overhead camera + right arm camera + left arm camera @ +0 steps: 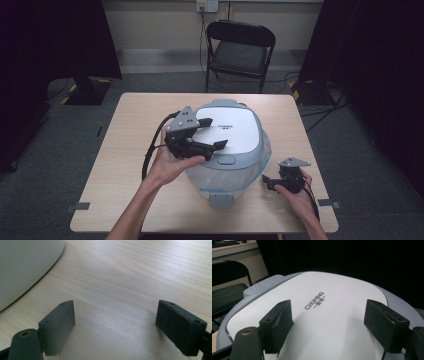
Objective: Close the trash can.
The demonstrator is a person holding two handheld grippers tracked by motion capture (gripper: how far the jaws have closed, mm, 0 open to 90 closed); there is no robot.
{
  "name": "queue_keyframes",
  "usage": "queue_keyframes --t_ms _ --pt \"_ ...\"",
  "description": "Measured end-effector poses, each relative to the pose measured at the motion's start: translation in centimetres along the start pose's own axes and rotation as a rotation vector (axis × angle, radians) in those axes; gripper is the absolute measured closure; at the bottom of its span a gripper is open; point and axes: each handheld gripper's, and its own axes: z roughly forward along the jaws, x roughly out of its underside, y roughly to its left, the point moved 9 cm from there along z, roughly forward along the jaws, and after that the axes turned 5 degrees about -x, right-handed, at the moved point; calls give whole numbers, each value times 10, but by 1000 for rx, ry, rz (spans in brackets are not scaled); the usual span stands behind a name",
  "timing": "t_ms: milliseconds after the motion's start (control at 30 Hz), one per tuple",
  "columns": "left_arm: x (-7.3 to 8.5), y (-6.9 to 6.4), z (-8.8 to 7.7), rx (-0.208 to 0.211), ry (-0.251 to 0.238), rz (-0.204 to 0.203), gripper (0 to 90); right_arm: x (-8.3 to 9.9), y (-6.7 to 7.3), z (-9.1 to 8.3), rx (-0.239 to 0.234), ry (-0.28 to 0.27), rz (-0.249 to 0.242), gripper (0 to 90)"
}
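Observation:
A rice cooker (235, 137) with a white lid and grey rim stands in the middle of the wooden table (135, 130). My left gripper (216, 133) hovers just over the lid's left part, open, with nothing between its jaws. In the left gripper view the gripper (328, 325) looks across the lid (332, 290), whose printed logo lies between the two black pads. My right gripper (266, 182) rests low near the table's right front, beside the cooker, open and empty. The right gripper view has the gripper (115, 325) over bare wood (137, 270), with the cooker's pale wall (22, 265) at upper left.
A black folding chair (240, 47) stands behind the table's far edge. Black stands and curtains flank the table at left and right, with cables on the floor. The cooker's grey ribbed handle (262, 285) is at the lid's far side.

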Motion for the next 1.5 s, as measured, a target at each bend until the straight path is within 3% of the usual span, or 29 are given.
queue_keyframes --t_ms 200,300,433,700,933,1067,1167,1267,1500 --pt "0 1 0 -6 -4 -15 183 0 0 0 0 0 0 147" --pt "-3 3 -1 10 -26 -57 177 0 0 0 0 0 0 146" --pt "-3 8 -4 1 -33 -77 177 0 0 0 0 0 -1 146" --pt "-4 24 -20 -62 -64 -98 186 0 0 0 -1 -1 -1 146" --pt "7 46 -45 -113 -81 -177 185 0 0 0 0 0 0 146" --pt "19 59 -58 -165 -79 -192 172 0 0 0 0 0 0 146" --pt "32 67 -68 -190 -96 -243 186 0 0 0 0 0 0 146" --pt "55 74 -77 -233 -48 -240 186 0 0 0 0 0 0 146" --pt "121 96 -92 -339 58 -309 186 0 0 0 0 0 0 146"
